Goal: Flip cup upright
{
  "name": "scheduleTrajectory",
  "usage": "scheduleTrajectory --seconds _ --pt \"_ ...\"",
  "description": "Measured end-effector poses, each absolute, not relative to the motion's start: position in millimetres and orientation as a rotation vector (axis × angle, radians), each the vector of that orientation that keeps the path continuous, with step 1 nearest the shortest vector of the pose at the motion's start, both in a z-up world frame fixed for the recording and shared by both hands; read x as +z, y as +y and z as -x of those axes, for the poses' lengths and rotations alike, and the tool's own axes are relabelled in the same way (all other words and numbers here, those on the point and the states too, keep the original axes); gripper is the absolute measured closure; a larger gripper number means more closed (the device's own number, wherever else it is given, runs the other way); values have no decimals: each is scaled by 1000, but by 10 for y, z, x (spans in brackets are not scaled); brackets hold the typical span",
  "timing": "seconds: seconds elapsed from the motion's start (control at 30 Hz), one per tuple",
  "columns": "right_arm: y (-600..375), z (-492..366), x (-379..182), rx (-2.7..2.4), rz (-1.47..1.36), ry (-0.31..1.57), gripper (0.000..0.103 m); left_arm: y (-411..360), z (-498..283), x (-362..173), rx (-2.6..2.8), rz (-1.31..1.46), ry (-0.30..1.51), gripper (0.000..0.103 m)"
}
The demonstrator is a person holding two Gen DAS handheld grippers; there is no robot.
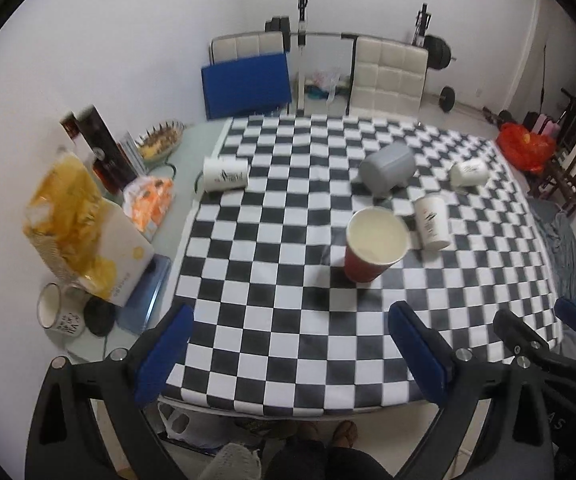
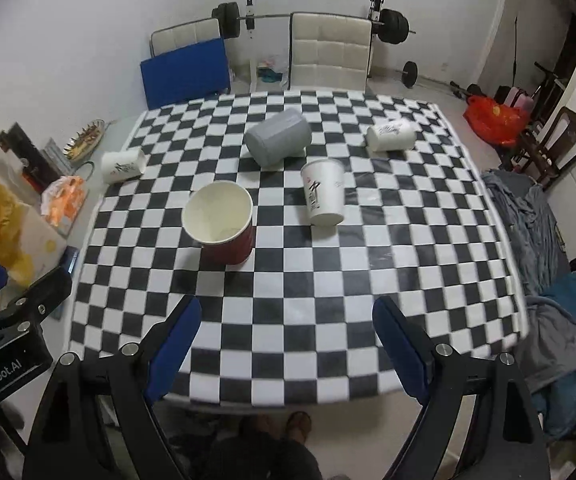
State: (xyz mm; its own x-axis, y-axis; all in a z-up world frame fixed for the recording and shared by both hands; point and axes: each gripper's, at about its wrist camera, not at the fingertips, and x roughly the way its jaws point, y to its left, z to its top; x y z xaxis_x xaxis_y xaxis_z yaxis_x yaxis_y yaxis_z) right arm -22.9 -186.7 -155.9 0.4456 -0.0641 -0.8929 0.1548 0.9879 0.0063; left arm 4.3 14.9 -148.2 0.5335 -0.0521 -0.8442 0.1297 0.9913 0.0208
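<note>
Red paper cup [image 2: 224, 226] stands upright on the checkered tabletop [image 2: 288, 320]; beside it, a white paper cup [image 2: 323, 194] lies tipped, likely next. Both hand-held grippers, left [image 1: 288, 352] and right [image 2: 288, 344], hang released, apart from the cups.

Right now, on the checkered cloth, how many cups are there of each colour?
White cups: 3
Red cup: 1
Grey cup: 1
Total: 5
</note>
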Motion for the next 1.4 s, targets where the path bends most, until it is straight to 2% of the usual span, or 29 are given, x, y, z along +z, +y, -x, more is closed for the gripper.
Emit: scheduleTrajectory --seconds 0.23,0.53,0.9,1.4 --pt "-1961 581 -756 -138 -83 1039 14 148 280 -894 -95 -70 950 3" --pt "-1985 799 -107 -116 -95 1021 14 101 486 -485 -66 -68 962 3" --pt "-2034 896 236 -138 -114 1038 14 69 621 -129 -45 -72 897 3" --pt "-2038 973 398 -167 -96 1027 14 91 661 -60 -30 -79 879 3"
